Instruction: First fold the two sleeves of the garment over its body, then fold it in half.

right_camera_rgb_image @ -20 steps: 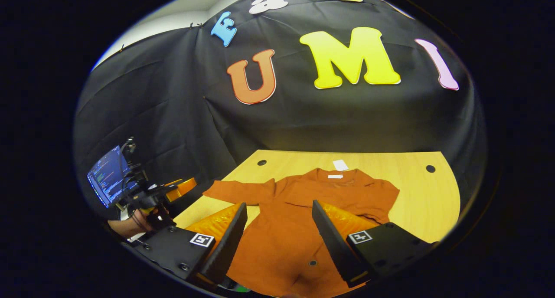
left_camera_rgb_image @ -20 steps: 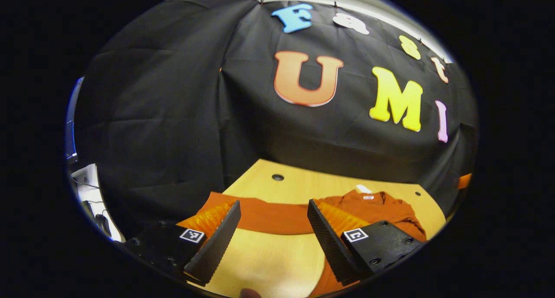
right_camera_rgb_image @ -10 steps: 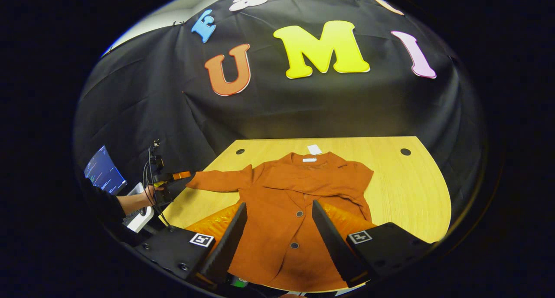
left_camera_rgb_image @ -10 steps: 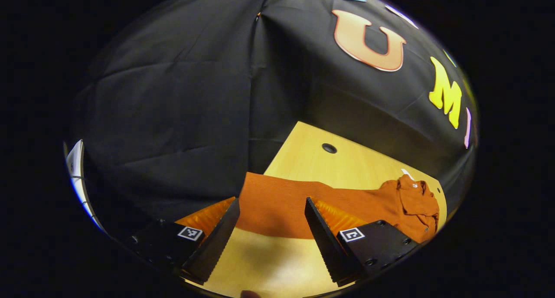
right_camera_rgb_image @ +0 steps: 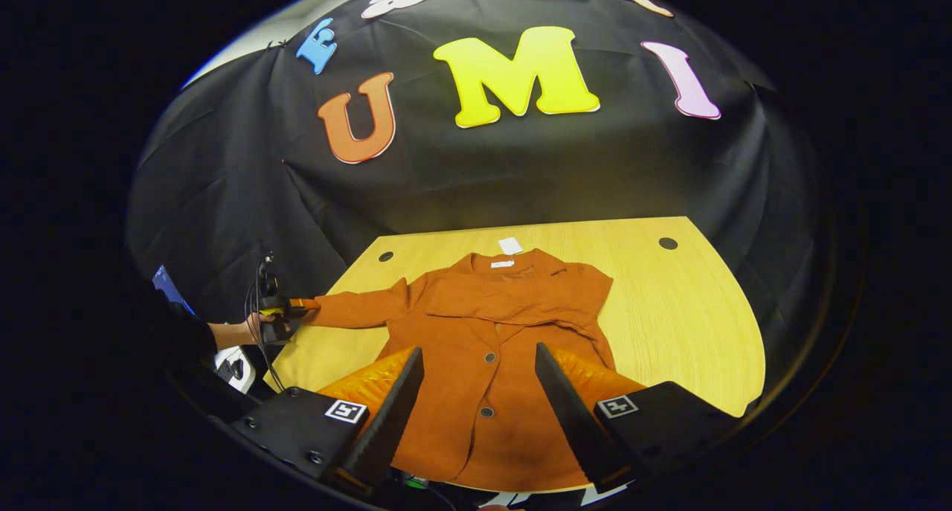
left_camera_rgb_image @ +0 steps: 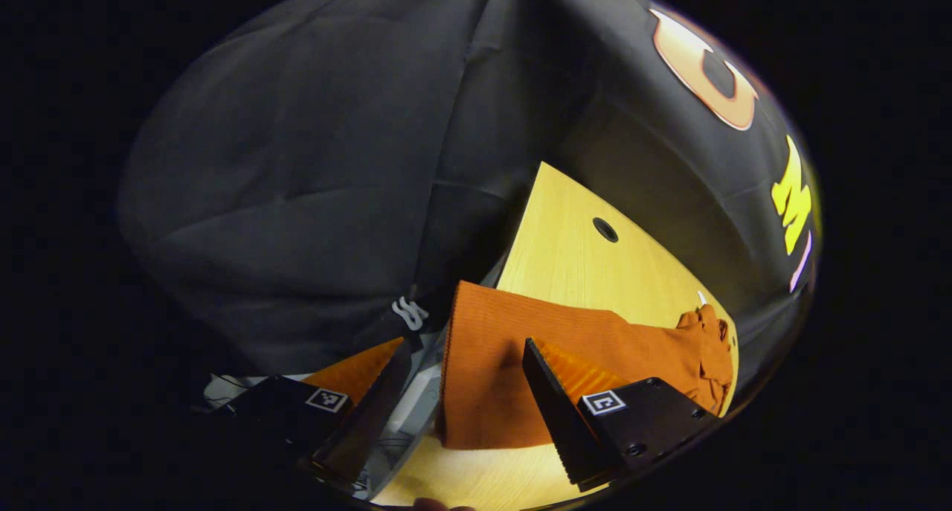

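Garment (right_camera_rgb_image: 491, 340): orange, with buttons down the front, lying flat on the surface, collar to the far side, hem at the near edge.
Far sleeve (right_camera_rgb_image: 357, 308): stretched out straight to the side, cuff at the surface's edge.
Other sleeve (right_camera_rgb_image: 587, 329): already folded in over the body, bunched and wrinkled.
White tag (right_camera_rgb_image: 510, 245): on the surface just past the collar.
Surface (right_camera_rgb_image: 684, 310): light wood, with round holes near the far corners.
Left claw (left_camera_rgb_image: 465, 399): open wide, with the sleeve's cuff (left_camera_rgb_image: 483, 370) lying between the fingers, not pinched. Left finger past the surface's edge.
Same claw from the right gripper view (right_camera_rgb_image: 294, 306): small and far off, held by a hand (right_camera_rgb_image: 256, 329), right at the cuff. Too small there to tell touching or apart.
Right claw (right_camera_rgb_image: 480, 414): open wide, holding nothing, over the lower front of the garment.
Hard to see: near hem, cut off behind the right claw's fingers; garment's body squashed at the rim in the left gripper view.
Screen (right_camera_rgb_image: 165, 288): blue, behind the person's sleeve, mostly hidden.
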Demonstrator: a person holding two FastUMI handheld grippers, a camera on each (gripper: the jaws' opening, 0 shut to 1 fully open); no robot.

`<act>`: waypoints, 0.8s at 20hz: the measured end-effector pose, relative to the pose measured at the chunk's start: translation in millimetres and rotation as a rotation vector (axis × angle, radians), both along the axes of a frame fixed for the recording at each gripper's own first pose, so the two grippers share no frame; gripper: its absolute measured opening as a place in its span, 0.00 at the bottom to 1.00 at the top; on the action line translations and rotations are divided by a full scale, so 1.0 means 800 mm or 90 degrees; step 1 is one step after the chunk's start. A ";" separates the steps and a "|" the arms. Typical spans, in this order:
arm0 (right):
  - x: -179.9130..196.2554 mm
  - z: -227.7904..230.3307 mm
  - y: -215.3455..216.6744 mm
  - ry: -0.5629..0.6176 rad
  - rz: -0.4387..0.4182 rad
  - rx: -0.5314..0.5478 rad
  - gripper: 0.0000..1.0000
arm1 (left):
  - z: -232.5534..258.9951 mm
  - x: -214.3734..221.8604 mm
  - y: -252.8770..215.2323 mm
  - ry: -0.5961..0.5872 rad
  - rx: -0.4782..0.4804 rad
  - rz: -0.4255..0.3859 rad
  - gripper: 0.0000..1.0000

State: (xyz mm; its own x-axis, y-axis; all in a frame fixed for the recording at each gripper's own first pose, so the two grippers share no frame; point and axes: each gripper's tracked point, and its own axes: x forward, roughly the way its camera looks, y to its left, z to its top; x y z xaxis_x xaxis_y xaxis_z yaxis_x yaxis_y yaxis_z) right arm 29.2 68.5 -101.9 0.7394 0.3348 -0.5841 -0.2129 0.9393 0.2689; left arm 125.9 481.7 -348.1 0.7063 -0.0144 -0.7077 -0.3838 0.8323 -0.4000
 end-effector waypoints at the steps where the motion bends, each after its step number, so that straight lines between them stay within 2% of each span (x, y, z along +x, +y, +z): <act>1: 0.002 -0.001 0.000 0.003 -0.006 0.001 0.96 | -0.002 0.005 0.001 -0.004 -0.018 0.007 0.98; 7: 0.008 -0.005 -0.004 0.013 -0.030 0.021 0.96 | -0.001 0.020 -0.008 -0.002 -0.065 -0.005 0.97; 8: 0.010 -0.007 -0.008 0.014 -0.035 0.020 0.96 | 0.003 0.024 -0.013 -0.005 -0.071 -0.006 0.76; 11: 0.010 -0.009 -0.011 0.019 -0.044 0.025 0.96 | 0.005 0.023 -0.014 0.008 -0.043 -0.006 0.55; 12: 0.011 -0.007 -0.011 0.018 -0.044 0.030 0.96 | 0.007 0.024 -0.010 0.009 -0.028 -0.002 0.51; 13: 0.011 -0.006 -0.012 0.017 -0.044 0.029 0.96 | 0.013 0.027 -0.005 0.006 -0.006 0.006 0.57; 14: 0.012 -0.004 -0.014 0.014 -0.043 0.028 0.96 | 0.016 0.029 0.000 0.000 0.012 0.015 0.40; 16: 0.010 -0.001 -0.020 0.008 -0.042 0.024 0.96 | 0.020 0.025 -0.004 0.001 0.009 0.014 0.05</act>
State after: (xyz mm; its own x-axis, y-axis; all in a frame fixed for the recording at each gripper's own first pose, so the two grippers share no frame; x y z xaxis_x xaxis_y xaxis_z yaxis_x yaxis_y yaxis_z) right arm 37.2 52.3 -103.1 0.7534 0.3069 -0.5815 -0.1465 0.9405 0.3065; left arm 145.7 478.9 -331.7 0.7057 0.0110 -0.7084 -0.4022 0.8293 -0.3878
